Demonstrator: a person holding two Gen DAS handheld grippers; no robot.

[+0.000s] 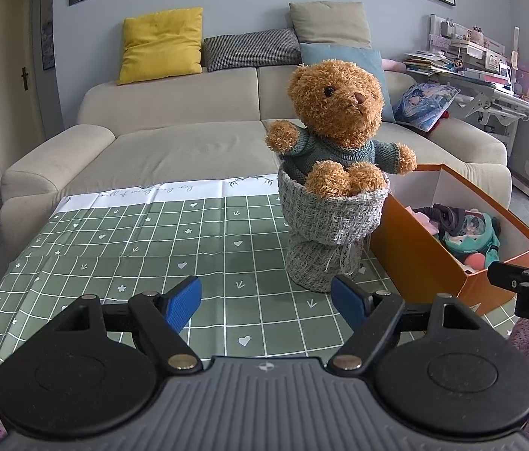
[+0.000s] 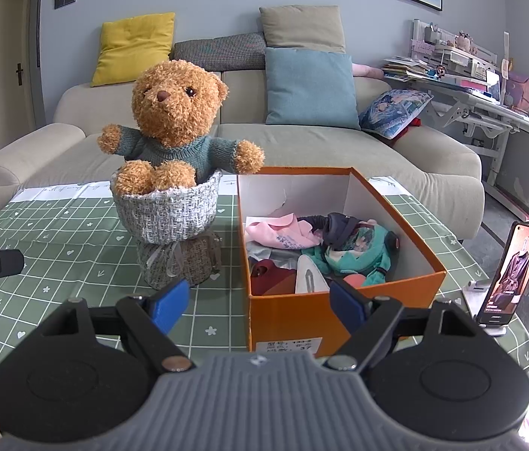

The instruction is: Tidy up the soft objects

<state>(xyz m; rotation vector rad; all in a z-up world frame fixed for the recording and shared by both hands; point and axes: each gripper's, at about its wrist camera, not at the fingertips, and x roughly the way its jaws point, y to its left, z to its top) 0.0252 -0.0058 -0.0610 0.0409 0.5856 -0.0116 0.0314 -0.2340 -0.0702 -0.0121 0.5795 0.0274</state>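
A brown teddy bear [image 1: 334,101] in a teal knitted sweater sits upright in a grey woven wrap [image 1: 330,225] on the bench [image 1: 114,248], which is covered by a green checked cloth. Just beside the wrap, on its right in both views, stands an open orange box [image 2: 339,312]. Inside the box lie soft things: a pink cloth [image 2: 283,235], a teal plush toy [image 2: 354,253] and a dark red item [image 2: 272,274].

The left gripper [image 1: 266,300] hangs above the cloth in front of the wrap, its blue fingers [image 1: 183,302] spread apart with nothing between them. The right gripper [image 2: 259,302] is in front of the box's near wall, fingers [image 2: 170,306] likewise wide apart and empty.

A phone [image 2: 510,270] stands propped near the right edge of the bench, well apart from the bear. Behind the bench is a beige sofa [image 1: 174,150] with a yellow cushion [image 1: 161,43] and a blue one [image 2: 309,86].
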